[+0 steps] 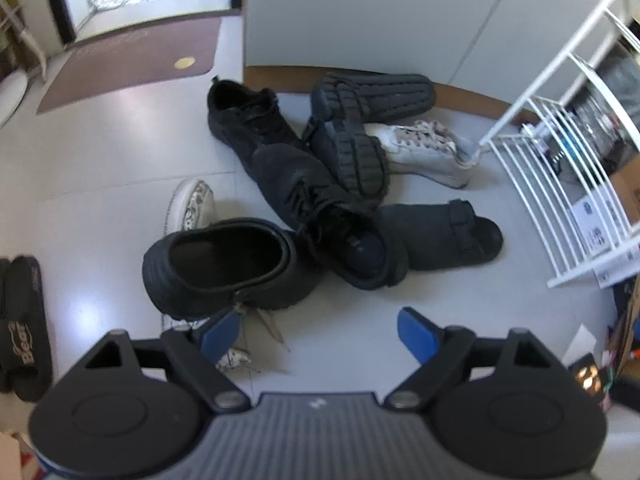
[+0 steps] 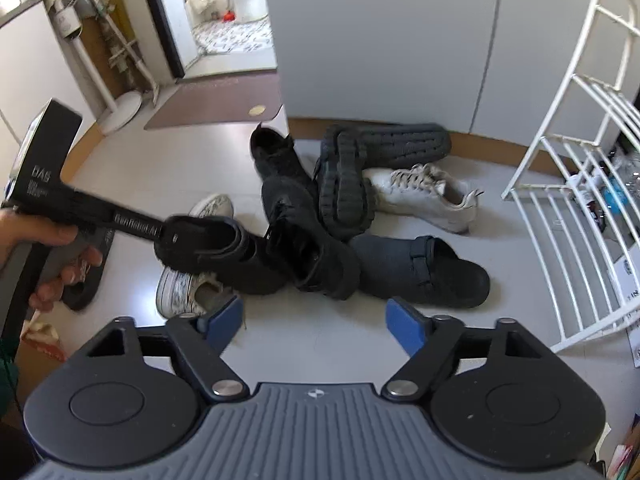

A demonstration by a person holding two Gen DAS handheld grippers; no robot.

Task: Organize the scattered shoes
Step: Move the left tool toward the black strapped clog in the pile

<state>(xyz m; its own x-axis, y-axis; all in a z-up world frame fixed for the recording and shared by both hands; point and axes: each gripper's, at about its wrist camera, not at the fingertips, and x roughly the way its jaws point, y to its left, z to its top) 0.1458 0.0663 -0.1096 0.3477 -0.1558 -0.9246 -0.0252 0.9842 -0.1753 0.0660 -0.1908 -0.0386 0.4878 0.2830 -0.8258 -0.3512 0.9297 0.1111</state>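
Left wrist view has our left gripper (image 1: 318, 330) open and empty above the black clog (image 1: 224, 268), our right gripper (image 2: 314, 320) likewise apart; beyond, the shoes (image 1: 332, 184) lie tangled, so lifting one may drag neighbours along.

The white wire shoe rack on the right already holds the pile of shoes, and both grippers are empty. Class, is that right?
Not quite. The white wire shoe rack holds no shoes: in the right wrist view the pile of shoes lies on the floor beside it. Both grippers are indeed empty.
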